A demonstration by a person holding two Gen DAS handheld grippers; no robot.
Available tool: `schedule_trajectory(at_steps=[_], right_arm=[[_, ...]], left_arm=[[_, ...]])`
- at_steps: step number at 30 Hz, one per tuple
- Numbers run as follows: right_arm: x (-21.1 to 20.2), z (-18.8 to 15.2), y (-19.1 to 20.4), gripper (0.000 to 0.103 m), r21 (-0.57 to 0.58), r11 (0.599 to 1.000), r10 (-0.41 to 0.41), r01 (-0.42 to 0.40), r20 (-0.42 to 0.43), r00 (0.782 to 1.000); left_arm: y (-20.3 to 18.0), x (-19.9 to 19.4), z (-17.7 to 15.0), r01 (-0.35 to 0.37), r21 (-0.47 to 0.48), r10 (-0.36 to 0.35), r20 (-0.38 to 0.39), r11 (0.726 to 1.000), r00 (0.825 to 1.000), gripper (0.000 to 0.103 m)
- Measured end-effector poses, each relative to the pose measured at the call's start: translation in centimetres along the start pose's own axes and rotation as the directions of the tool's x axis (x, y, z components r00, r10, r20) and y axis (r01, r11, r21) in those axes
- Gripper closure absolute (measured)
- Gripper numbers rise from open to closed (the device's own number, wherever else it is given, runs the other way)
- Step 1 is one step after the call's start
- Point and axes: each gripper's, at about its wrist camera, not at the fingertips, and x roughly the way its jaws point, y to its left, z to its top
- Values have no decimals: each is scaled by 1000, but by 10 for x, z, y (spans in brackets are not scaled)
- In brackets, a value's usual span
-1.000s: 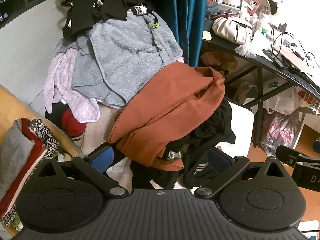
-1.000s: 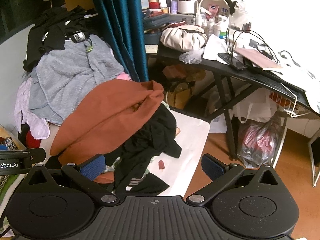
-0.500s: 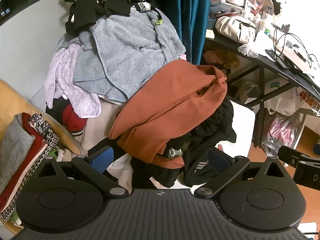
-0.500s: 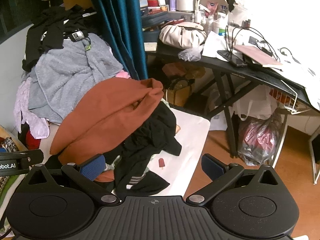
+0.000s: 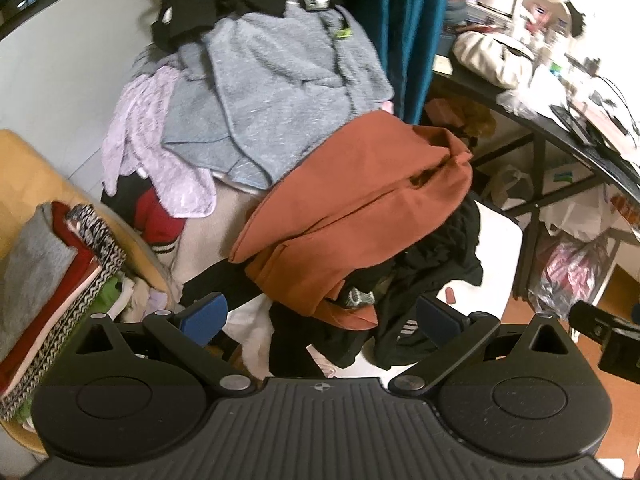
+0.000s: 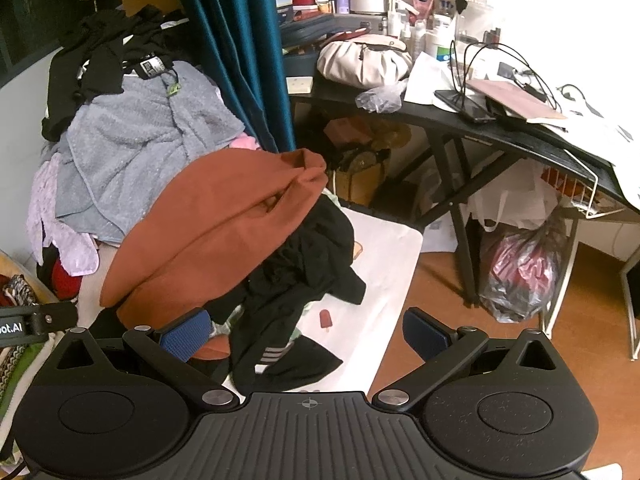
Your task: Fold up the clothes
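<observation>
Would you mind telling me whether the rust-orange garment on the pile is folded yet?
Not folded. The rust-orange garment lies loosely draped and creased over the clothes pile, one end slumping onto black clothing.

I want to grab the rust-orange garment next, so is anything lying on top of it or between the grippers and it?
Nothing visible does. The rust-orange garment lies on top of the pile, over the black clothes. The left gripper and right gripper are both open, holding nothing, with only open air ahead.
</observation>
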Motion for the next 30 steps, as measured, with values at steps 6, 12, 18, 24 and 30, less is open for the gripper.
schedule_trajectory(at_steps=[6,12,18,24,30], right_arm=[[3,0,-1,1,6,1000,6,-6,-11,1000],[7,1,0,1,3,1000,14,-14,-21,1000],[11,2,1,1,7,1000,20,-20,-29,999],[16,5,3,1,-2,1000,31,-31,-32,999],[19,9,5,1,-12,999,39,-39,-38,999]], left_arm=[[9,3,1,-7,-39,6,-19,999,1000,1],[8,4,1,-19,-38,18,-21,999,1000,1],[12,7,2,-25,-51,23,-30,998,999,1],[14,7,4,-34,-59,32,-31,998,999,1],[16,9,5,-43,-65,41,-33,997,999,1]])
